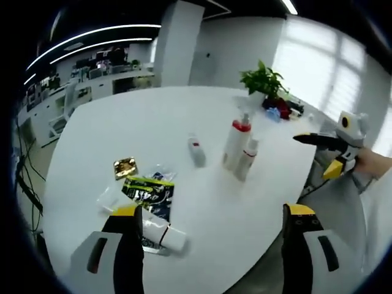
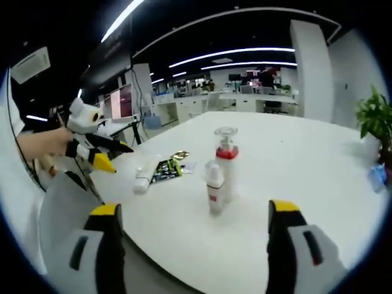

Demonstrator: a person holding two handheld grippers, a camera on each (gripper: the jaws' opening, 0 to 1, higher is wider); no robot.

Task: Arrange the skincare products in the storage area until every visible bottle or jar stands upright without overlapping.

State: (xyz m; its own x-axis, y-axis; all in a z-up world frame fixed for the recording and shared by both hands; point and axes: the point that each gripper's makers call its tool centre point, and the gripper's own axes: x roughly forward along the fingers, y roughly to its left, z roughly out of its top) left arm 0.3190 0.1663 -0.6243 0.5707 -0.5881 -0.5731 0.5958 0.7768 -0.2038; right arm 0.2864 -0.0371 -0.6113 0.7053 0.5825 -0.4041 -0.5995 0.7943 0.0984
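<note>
Open office: white pillar (image 1: 174, 40), bright windows (image 1: 334, 79), ceiling light strips (image 2: 229, 52), distant desks (image 1: 116, 70).

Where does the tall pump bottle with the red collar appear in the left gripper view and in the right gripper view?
Left gripper view: the pump bottle stands right of centre on the white table.
Right gripper view: the pump bottle stands just right of centre.
Shared landmark: the smaller white bottle standing beside it.

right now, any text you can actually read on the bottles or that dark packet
None can be read.
Dark packet: large pale lettering and a green strip, too blurred to read.
Pump bottle: red band, no legible print.
Small bottle: red mark, too small.
Lying tube: dark band, unreadable.
Gold sachet: nothing legible.
</note>
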